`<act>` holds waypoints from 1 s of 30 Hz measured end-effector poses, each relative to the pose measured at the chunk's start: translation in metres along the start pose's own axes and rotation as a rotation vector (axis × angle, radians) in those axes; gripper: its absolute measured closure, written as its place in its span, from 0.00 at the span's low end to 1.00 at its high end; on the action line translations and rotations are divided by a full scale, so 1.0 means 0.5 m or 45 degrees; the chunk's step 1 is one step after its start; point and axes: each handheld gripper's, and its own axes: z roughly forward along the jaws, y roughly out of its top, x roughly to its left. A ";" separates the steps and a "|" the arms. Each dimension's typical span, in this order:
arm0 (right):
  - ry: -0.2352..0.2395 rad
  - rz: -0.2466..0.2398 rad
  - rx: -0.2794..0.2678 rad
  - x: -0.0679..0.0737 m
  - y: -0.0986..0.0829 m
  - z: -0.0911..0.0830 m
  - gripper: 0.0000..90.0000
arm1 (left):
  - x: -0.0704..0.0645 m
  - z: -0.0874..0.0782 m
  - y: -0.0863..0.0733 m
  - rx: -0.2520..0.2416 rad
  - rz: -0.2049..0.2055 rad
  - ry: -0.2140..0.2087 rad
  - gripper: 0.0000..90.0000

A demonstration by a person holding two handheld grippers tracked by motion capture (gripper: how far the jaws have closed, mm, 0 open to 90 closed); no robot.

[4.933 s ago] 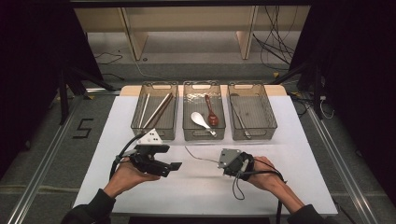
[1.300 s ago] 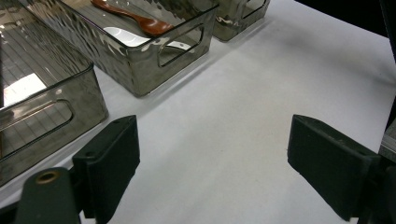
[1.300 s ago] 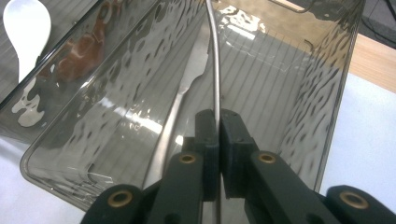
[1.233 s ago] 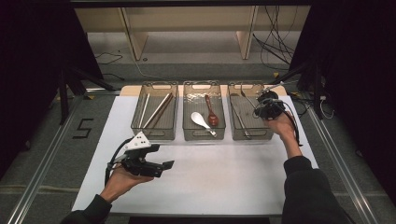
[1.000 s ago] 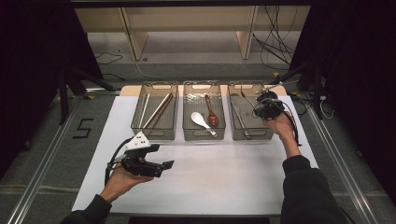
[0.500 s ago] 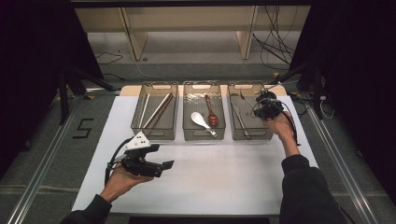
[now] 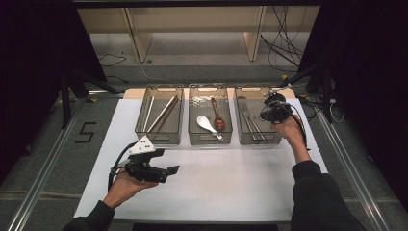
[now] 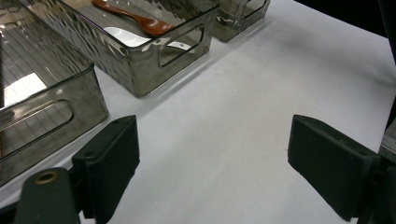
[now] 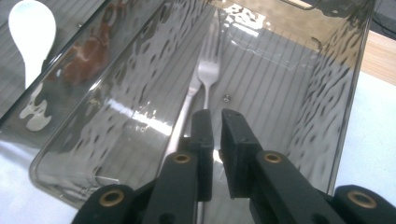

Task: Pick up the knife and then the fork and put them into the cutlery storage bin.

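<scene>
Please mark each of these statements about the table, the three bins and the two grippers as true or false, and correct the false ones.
1. The right gripper is over the right bin, above a fork. True.
2. The left gripper is closed on a spoon. False: its jaws stand wide apart over the white table and hold nothing.
3. The middle bin holds a white spoon and a brown spoon. True.
4. The left bin is empty. False: long sticks lie in it.
5. The right gripper is wide open. False: its jaws are almost together, with a narrow gap.
</scene>
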 end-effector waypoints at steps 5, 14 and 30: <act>0.036 -0.003 -0.042 0.008 -0.003 -0.013 0.84 | 0.000 0.000 0.000 -0.004 -0.011 -0.003 0.18; 0.130 0.000 -0.177 0.041 -0.023 -0.050 0.70 | 0.000 0.000 0.000 0.000 -0.006 -0.003 0.18; 0.290 -0.006 -0.318 0.106 -0.060 -0.110 0.51 | -0.001 -0.001 0.001 -0.008 -0.007 -0.002 0.18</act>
